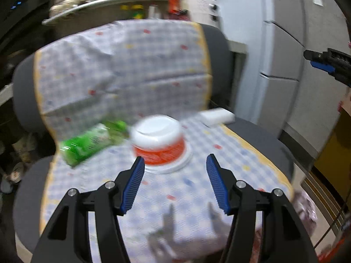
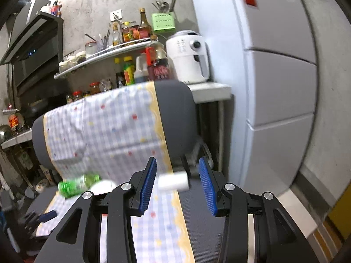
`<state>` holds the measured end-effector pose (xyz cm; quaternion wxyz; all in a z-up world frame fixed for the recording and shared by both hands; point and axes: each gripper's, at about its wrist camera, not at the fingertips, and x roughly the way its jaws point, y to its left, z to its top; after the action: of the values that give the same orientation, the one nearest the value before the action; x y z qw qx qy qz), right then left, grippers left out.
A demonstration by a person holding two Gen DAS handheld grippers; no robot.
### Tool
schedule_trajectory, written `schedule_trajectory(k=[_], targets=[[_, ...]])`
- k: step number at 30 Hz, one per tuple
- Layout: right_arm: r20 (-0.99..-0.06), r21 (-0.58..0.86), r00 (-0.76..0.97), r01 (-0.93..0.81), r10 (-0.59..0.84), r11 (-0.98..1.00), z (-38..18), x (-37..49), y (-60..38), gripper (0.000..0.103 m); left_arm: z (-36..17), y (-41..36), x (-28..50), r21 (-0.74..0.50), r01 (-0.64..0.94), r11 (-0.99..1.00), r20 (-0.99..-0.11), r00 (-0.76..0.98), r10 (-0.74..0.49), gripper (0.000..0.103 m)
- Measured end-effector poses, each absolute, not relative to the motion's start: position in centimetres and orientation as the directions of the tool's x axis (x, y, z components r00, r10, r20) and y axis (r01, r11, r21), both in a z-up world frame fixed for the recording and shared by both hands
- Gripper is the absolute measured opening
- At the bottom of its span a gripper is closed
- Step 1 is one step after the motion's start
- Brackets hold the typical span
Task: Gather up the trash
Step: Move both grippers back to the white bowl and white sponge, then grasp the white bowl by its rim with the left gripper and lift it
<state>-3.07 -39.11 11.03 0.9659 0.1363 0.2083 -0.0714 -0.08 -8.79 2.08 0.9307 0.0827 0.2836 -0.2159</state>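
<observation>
On the chair's checked cloth (image 1: 193, 186) lie a green plastic bottle (image 1: 92, 142) on its side, an upturned red and white noodle bowl (image 1: 160, 140) and a white block (image 1: 217, 115). My left gripper (image 1: 175, 157) hovers open just in front of the bowl, with nothing between its blue pads. My right gripper (image 2: 177, 160) is open and empty, up in the air at the chair's right side, and its tip (image 1: 316, 60) shows at the right edge of the left wrist view. In the right wrist view the white block (image 2: 173, 182) sits beyond the fingers, with the bottle (image 2: 76, 185) at the left.
The grey chair back (image 2: 175, 114) rises behind the seat. Behind it a counter holds bottles, jars (image 2: 129, 72) and a white appliance (image 2: 188, 57). A tall grey fridge (image 2: 280, 83) stands at the right. Crumpled stuff (image 1: 307, 208) lies on the floor by the seat's right edge.
</observation>
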Motion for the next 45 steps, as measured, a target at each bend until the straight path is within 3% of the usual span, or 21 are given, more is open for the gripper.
schedule_trajectory(k=[6,14,18,30,37,45], targets=[[-0.443,0.322,0.896,0.192,-0.032,0.927,13.3,5.4,-41.7,0.047,4.9,-5.8,3.0,0.054,0.345,0.937,-0.523,0.809,-0.268,0.063],[-0.623,0.324,0.782,0.23,0.024,0.918,0.2,13.6,-42.2,0.047,1.0,-5.6,8.6,0.046,0.293,0.955,-0.598,0.774,-0.208,0.063],[-0.688,0.336,0.725,0.277,0.034,0.9,-5.7,16.1,-42.9,0.041,-1.0,-6.0,11.8,0.049,0.264,0.963,-0.631,0.755,-0.175,0.063],[-0.777,0.405,0.616,0.334,0.129,0.851,-11.7,21.0,-43.0,0.041,-3.2,-6.3,15.5,0.018,0.254,0.967,-0.667,0.723,-0.178,0.063],[-0.754,0.435,0.63,0.266,0.186,0.86,-10.0,17.6,-41.2,0.024,-2.9,-5.4,14.5,0.022,0.256,0.966,-0.676,0.716,-0.174,0.063],[-0.732,0.413,0.655,0.208,0.187,0.887,-5.0,6.2,-37.1,0.024,-2.4,-4.6,11.2,0.007,0.298,0.955,-0.666,0.714,-0.218,0.063]])
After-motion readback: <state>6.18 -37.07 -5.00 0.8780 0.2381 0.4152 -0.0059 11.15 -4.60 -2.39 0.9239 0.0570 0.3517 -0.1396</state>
